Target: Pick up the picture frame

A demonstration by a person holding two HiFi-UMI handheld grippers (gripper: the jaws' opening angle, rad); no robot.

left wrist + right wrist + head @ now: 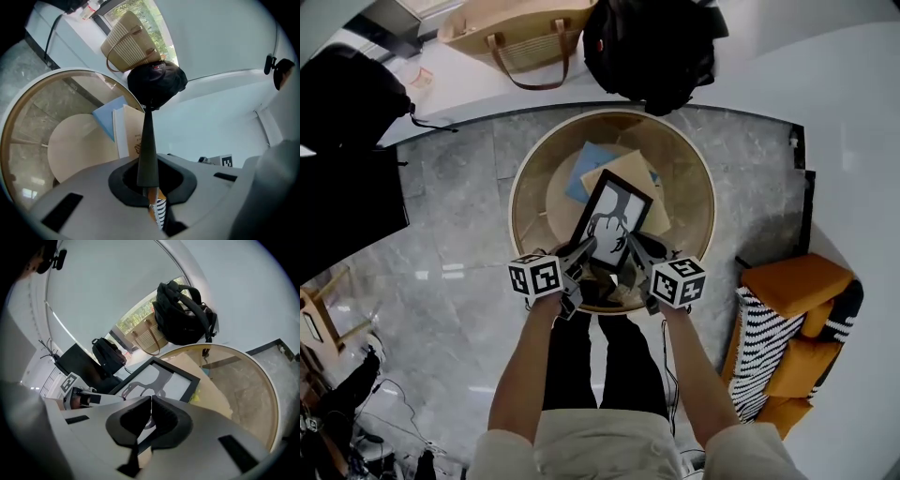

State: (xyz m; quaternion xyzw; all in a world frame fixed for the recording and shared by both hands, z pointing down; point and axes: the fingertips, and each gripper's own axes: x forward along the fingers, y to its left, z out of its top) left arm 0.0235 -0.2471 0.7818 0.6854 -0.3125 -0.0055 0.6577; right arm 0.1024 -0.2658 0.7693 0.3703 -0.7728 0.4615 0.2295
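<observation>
I see the round table [514, 202] below me: a clear glass top in a pale wooden hoop, with a smaller wooden disc under the glass. The picture frame [612, 223] sits over the near half of that table, a flat rectangle with a thin matt black border and a white sheet bearing a dark looping figure. It tilts, its near edge raised towards me. I cannot tell whether its far edge rests on anything.

My left gripper [149, 178] is clamped on the frame's near edge at the left corner. From there the frame shows edge-on as a slim dark blade between grey moulded jaws. My right gripper [151, 416] is pinched shut on the same edge at the right corner.

Under the frame, nearer the table's middle, lie a tan card cover [642, 178] and a blue book [584, 167]. Beyond the table's far rim stand a woven bag [520, 37] and a black backpack [652, 47]
</observation>
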